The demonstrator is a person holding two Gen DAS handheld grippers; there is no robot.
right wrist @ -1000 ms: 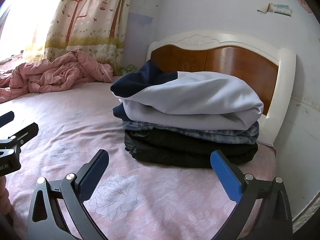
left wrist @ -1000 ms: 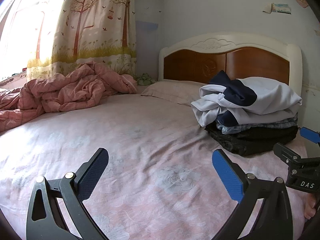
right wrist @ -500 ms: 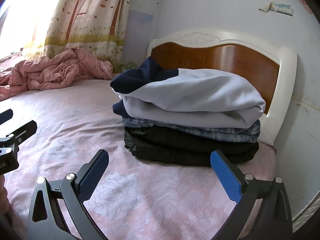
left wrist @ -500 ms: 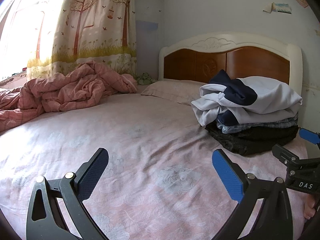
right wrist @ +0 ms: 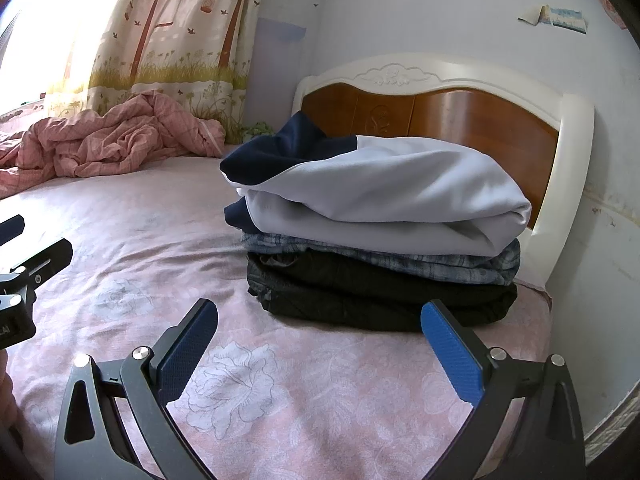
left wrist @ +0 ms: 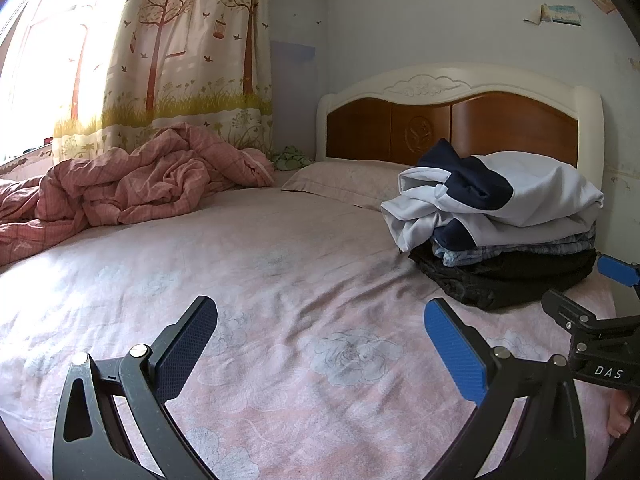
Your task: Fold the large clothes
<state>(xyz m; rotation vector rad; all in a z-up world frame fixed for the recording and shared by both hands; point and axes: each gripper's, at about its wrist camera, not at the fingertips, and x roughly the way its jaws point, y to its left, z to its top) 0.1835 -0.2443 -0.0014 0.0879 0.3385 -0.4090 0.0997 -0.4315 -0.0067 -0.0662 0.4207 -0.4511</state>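
Note:
A stack of folded clothes stands on the pink bed near the headboard: a white and navy jacket (right wrist: 384, 196) on top, a blue-grey plaid garment (right wrist: 400, 260) under it, a black garment (right wrist: 360, 296) at the bottom. The stack also shows in the left wrist view (left wrist: 504, 216) at the right. My left gripper (left wrist: 320, 344) is open and empty above the sheet, left of the stack. My right gripper (right wrist: 318, 344) is open and empty, just in front of the stack. Each gripper shows at the edge of the other's view.
A crumpled pink quilt (left wrist: 132, 184) lies at the far left by the curtain (left wrist: 180, 52). A pink pillow (left wrist: 344, 180) lies against the wood and white headboard (left wrist: 460, 120). The wall (right wrist: 608, 220) runs close along the bed's right side.
Both grippers have drifted very slightly; the stack sits a touch further off in both views. Both stay open and empty.

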